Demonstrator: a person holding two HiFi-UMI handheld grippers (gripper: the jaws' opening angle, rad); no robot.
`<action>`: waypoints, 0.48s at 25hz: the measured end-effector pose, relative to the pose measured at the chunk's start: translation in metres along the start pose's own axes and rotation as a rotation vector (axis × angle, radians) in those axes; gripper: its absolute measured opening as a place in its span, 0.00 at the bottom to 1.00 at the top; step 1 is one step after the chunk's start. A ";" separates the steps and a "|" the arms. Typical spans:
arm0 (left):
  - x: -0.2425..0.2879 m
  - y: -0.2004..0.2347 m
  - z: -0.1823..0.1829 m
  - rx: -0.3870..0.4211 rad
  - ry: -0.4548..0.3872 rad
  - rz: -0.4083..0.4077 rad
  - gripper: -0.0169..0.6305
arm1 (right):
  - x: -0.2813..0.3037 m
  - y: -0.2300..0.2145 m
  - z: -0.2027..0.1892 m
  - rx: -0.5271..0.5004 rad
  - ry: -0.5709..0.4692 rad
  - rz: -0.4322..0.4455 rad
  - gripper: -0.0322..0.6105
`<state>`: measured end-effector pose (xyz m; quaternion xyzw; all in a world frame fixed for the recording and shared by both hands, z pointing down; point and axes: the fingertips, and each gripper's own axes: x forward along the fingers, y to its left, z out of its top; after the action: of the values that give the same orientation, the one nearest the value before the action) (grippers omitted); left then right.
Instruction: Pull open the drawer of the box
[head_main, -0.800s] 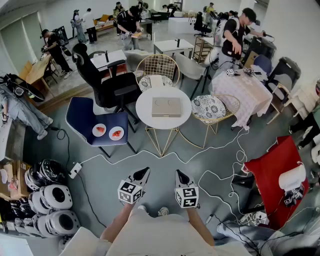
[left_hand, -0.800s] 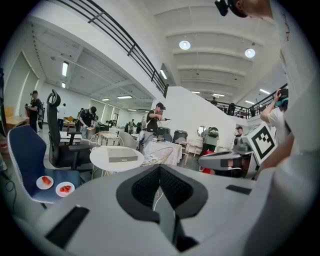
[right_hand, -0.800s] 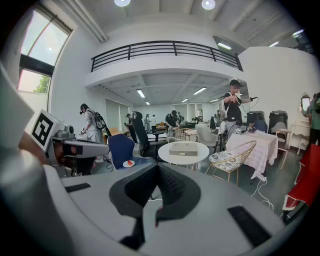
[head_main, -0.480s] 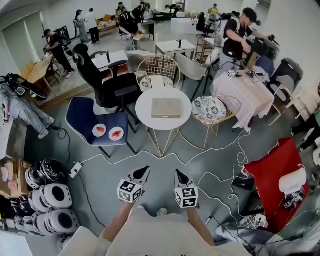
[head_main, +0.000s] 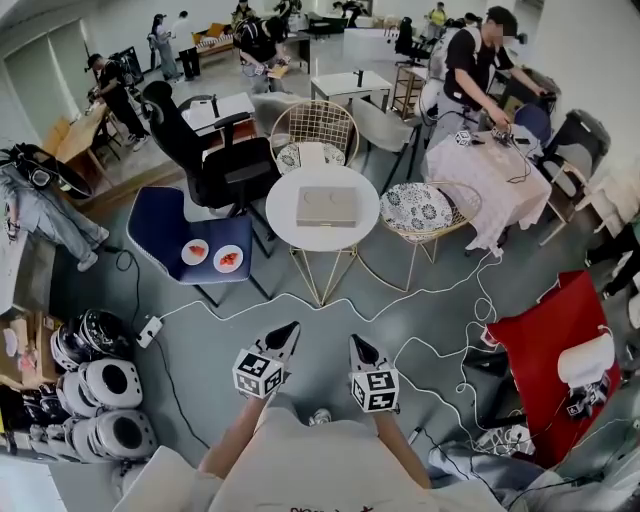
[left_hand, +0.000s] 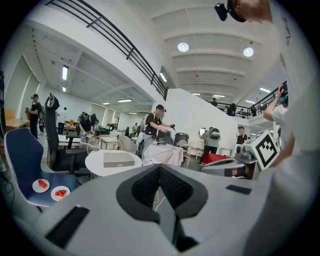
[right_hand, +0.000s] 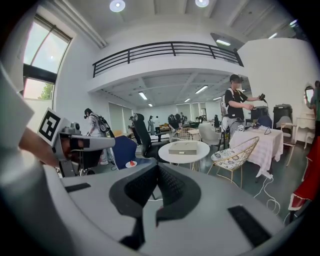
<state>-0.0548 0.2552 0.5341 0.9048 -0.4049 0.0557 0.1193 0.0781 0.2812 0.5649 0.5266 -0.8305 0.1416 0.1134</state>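
While the flat, rectangular beige box (head_main: 327, 206) lies on the round white table (head_main: 288, 228) well ahead | we hold left gripper (head_main: 292, 327) and right gripper (head_main: 353, 341) side by side | the ribbed black jaws of all 2 pressed together, gripping nothing.

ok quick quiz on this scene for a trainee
1. True or false: the box rests on the round white table.
2. What lies on the blue chair? A a laptop; B two small plates; C a kettle.
3. Are the left claw and the right claw open or shut?
Key: 1 true; 2 B; 3 both shut, nothing between them.
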 end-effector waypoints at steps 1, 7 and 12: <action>0.002 -0.001 -0.001 0.001 0.004 -0.003 0.04 | -0.001 -0.002 -0.001 0.003 0.002 -0.002 0.07; 0.013 0.001 -0.010 -0.004 0.019 0.000 0.04 | 0.005 -0.009 -0.006 0.000 0.011 0.003 0.07; 0.025 0.013 -0.016 -0.008 0.024 0.010 0.04 | 0.020 -0.016 -0.007 -0.011 0.018 0.013 0.07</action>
<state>-0.0475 0.2330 0.5564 0.9017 -0.4080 0.0655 0.1274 0.0849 0.2603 0.5805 0.5194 -0.8336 0.1424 0.1227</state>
